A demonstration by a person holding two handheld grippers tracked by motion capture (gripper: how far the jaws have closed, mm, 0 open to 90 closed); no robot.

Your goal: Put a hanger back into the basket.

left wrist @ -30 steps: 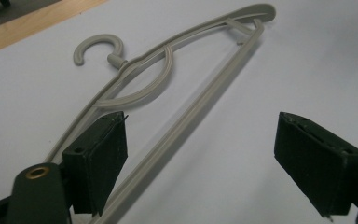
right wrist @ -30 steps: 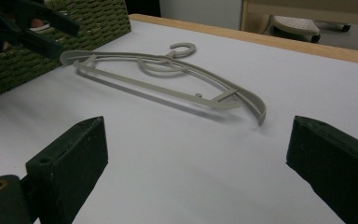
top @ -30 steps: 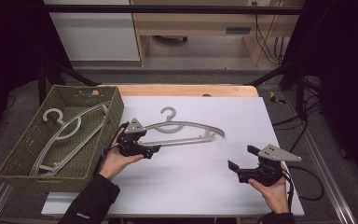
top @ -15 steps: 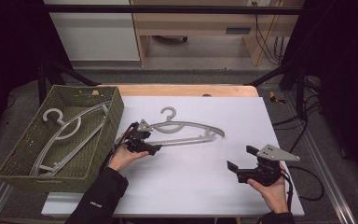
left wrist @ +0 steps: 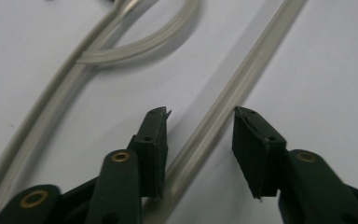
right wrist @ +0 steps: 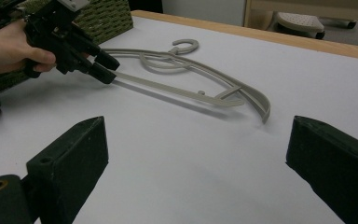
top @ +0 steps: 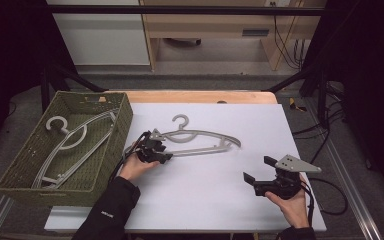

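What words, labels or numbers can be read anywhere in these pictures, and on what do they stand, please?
Small white print on the dark sleeve of the left arm: too small and blurred to read.
Label on the green basket, at its far rim: too small to tell whether it bears any text.
Grey hanger on the table, left gripper, right gripper: no text can be seen.

A white-topped counter (top: 215, 200) with a wooden far edge carries a grey plastic hanger (top: 200, 140) lying flat near its middle. A woven green basket (top: 107, 150) sits at its left edge, overhanging the side
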